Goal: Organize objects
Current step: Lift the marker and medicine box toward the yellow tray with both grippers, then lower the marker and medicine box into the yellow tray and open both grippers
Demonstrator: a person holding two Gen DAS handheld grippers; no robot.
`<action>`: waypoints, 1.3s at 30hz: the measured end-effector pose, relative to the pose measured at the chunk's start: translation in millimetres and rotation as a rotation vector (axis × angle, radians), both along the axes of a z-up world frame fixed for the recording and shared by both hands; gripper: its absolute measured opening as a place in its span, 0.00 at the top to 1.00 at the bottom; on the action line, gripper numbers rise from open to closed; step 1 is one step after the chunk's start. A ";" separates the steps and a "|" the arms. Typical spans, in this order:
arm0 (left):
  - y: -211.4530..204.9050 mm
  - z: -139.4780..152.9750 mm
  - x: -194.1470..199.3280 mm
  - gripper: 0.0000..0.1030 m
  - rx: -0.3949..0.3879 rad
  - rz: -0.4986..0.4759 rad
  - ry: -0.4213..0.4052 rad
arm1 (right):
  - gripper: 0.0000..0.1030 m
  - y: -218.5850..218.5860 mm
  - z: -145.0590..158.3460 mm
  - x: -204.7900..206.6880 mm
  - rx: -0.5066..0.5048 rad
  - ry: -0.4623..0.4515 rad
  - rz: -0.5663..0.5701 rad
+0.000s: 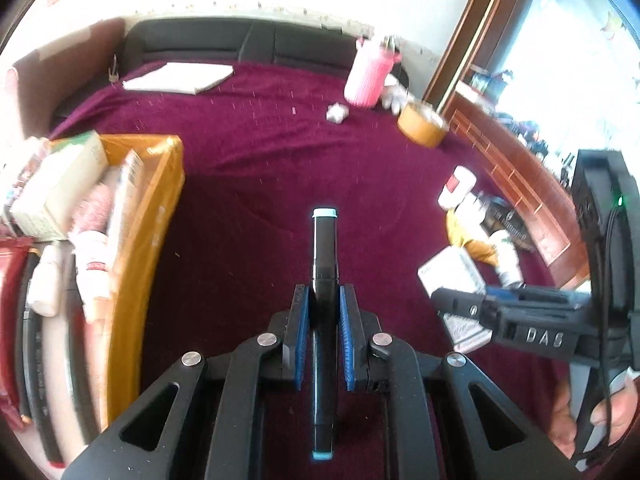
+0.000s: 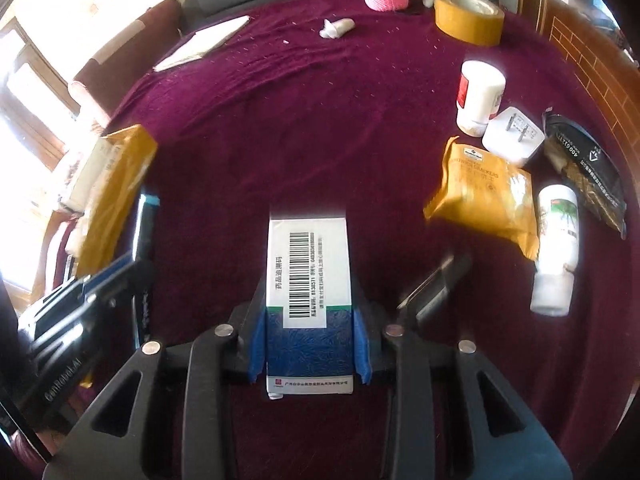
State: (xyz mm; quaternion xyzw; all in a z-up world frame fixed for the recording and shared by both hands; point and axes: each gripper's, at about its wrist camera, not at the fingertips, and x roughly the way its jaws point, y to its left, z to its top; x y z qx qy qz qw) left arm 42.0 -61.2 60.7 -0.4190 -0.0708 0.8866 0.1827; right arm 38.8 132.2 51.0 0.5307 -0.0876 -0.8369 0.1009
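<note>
Marker first: your left claw is clamped on it about mid-barrel, blue pads on both sides, and the long axis runs straight out along the fingers, one teal cap pointing far and the other back toward you. It hangs above the burgundy surface, not resting on it as far as I can tell.

What the next move turns on is that the orange box lies to the left of that claw, close by, already stuffed with cartons and bottles. So your left hand is the nearer one, and my guess is it should swing left and drop the marker in lengthwise along the box wall.

Your right claw is closed on the medicine carton, barcode face up, its long side also running out along the fingers. From that view the orange box sits well off to the far left, with the left claw in between.

Loose stuff still waiting on the right: cracker packet, white bottle, charger plug.
</note>
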 end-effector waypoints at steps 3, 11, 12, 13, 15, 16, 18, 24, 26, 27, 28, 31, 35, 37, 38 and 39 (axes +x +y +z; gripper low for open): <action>-12.9 17.3 13.1 0.89 0.030 0.013 0.056 | 0.69 -10.9 15.3 13.5 -0.023 0.033 0.019; -66.0 64.7 50.2 0.88 0.089 0.067 0.197 | 0.69 -66.8 65.1 36.7 -0.120 0.110 0.131; -75.4 70.4 55.4 0.88 0.092 0.074 0.212 | 0.69 -78.1 69.2 37.5 -0.133 0.116 0.149; -85.9 75.8 61.0 0.88 0.095 0.078 0.227 | 0.69 -89.5 71.7 37.7 -0.142 0.120 0.166; -107.3 84.5 72.6 0.88 0.087 0.094 0.253 | 0.69 -112.5 76.0 39.4 -0.157 0.123 0.202; -114.9 86.3 75.1 0.88 0.081 0.101 0.257 | 0.69 -122.8 76.4 40.4 -0.162 0.122 0.218; -135.1 86.9 81.3 0.88 0.068 0.122 0.253 | 0.69 -144.6 75.2 41.9 -0.172 0.116 0.252; -190.0 53.7 72.5 0.88 0.022 0.224 0.144 | 0.69 -214.6 44.3 30.1 -0.207 0.017 0.340; -204.3 38.0 57.0 0.88 0.039 0.246 0.081 | 0.69 -230.6 32.1 24.0 -0.192 -0.012 0.346; -210.7 29.5 46.9 0.88 0.045 0.258 0.055 | 0.69 -238.1 25.2 19.0 -0.174 -0.024 0.345; -212.8 25.0 41.0 0.87 0.048 0.262 0.049 | 0.69 -245.0 20.2 14.5 -0.157 -0.031 0.343; -220.7 12.6 25.4 0.87 0.068 0.271 0.028 | 0.69 -259.2 10.1 4.1 -0.089 -0.029 0.329; -213.6 -3.8 1.3 0.87 0.058 0.276 0.003 | 0.68 -269.6 0.5 -6.7 -0.017 -0.011 0.298; -214.0 -9.8 -2.5 0.87 0.062 0.279 -0.017 | 0.68 -268.3 -1.7 -13.8 0.026 0.001 0.272; -214.8 -12.9 -5.9 0.87 0.067 0.286 -0.031 | 0.68 -267.3 -4.3 -18.0 0.030 -0.003 0.263; -216.8 -14.7 -7.0 0.87 0.072 0.288 -0.036 | 0.68 -265.5 -6.4 -21.6 0.018 -0.012 0.255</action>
